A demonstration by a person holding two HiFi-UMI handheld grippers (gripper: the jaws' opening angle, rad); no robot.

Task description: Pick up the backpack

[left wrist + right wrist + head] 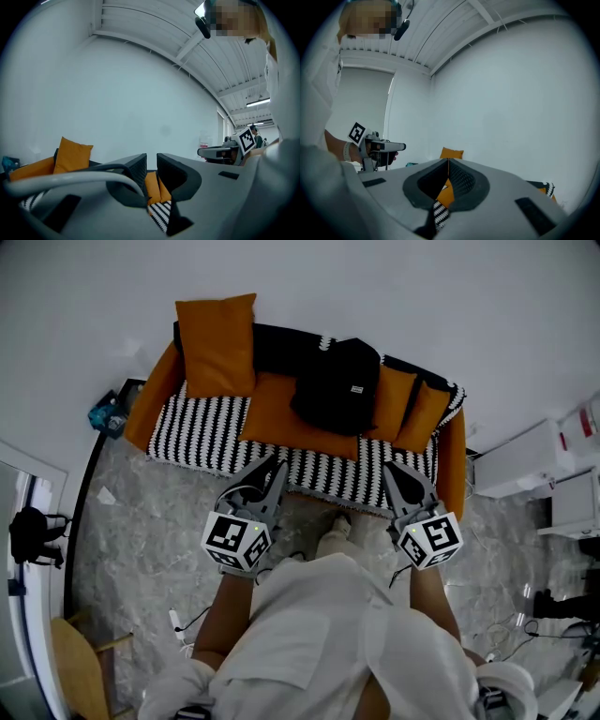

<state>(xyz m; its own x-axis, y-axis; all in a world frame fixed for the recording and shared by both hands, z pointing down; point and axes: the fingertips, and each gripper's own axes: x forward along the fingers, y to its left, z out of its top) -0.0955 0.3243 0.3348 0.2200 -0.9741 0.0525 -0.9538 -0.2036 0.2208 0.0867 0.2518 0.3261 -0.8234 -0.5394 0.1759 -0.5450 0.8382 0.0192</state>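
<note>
The black backpack [337, 385] lies against the backrest of a sofa [202, 432] with orange arms and a black-and-white striped seat cover, right of the middle. Both grippers hover over the floor in front of the sofa, well short of the backpack. My left gripper [278, 468] [151, 164] points at the sofa front, its jaws a small gap apart with nothing between them. My right gripper [394, 472] [448, 161] is shut and empty, its tips touching. In both gripper views only orange cushions and striped cover show past the jaws; the backpack is hidden.
Orange cushions [217, 343] lean on the sofa's back. White cabinets [525, 460] stand to the right. A wooden chair [80, 667] and a dark bag [33, 535] are at the left. Cables [183, 624] lie on the marble floor. The person's legs fill the foreground.
</note>
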